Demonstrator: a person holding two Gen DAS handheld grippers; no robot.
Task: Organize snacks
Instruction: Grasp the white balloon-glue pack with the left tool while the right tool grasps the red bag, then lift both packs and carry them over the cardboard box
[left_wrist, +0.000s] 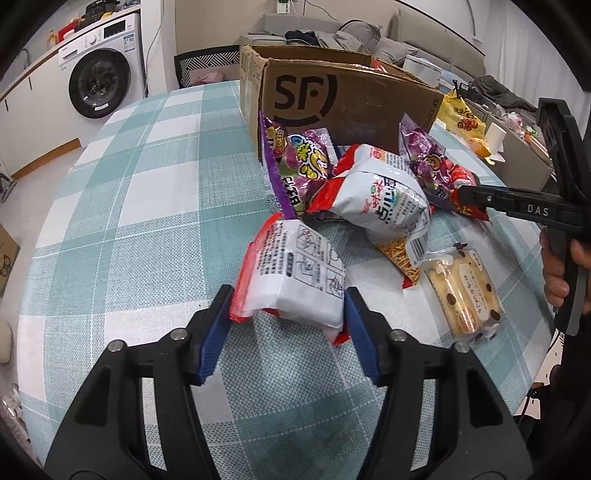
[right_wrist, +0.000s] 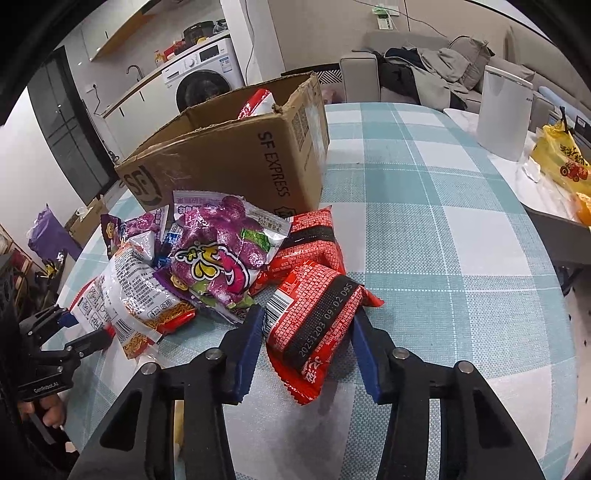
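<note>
table: round one with a teal-and-white checked cloth (left_wrist: 122, 206), everything sits on it
box: open cardboard box (right_wrist: 236, 162) at the back of the pile, already has at least one red-and-white pack poking out the top
snack pile: loose heap right in front of the box, purple bags (right_wrist: 218, 254), a white noodle-snack bag (left_wrist: 384, 195), a small clear-wrapped cake (left_wrist: 465, 291) off to the side
left gripper (left_wrist: 288, 314): clenched on the near end of the white pack with red edges (left_wrist: 295, 273), pads squeezing both sides
right gripper (right_wrist: 306, 332): clamped across the nearer red pack (right_wrist: 314, 317), which sits just beside a second red pack (right_wrist: 314, 236)
what could go wrong: both packs are slippery, puffy film, so I'd guess either could slide out on the lift. Left grip is only on the end, so the pack may droop and snag the noodle-snack bag behind it. The box wall is tall too, easy to clip on the way in
only in the left view: the cake, and the person's hand (left_wrist: 557, 269) on the right tool
only in the right view: inside of the box, plus a white canister (right_wrist: 502, 110) on the next table
</note>
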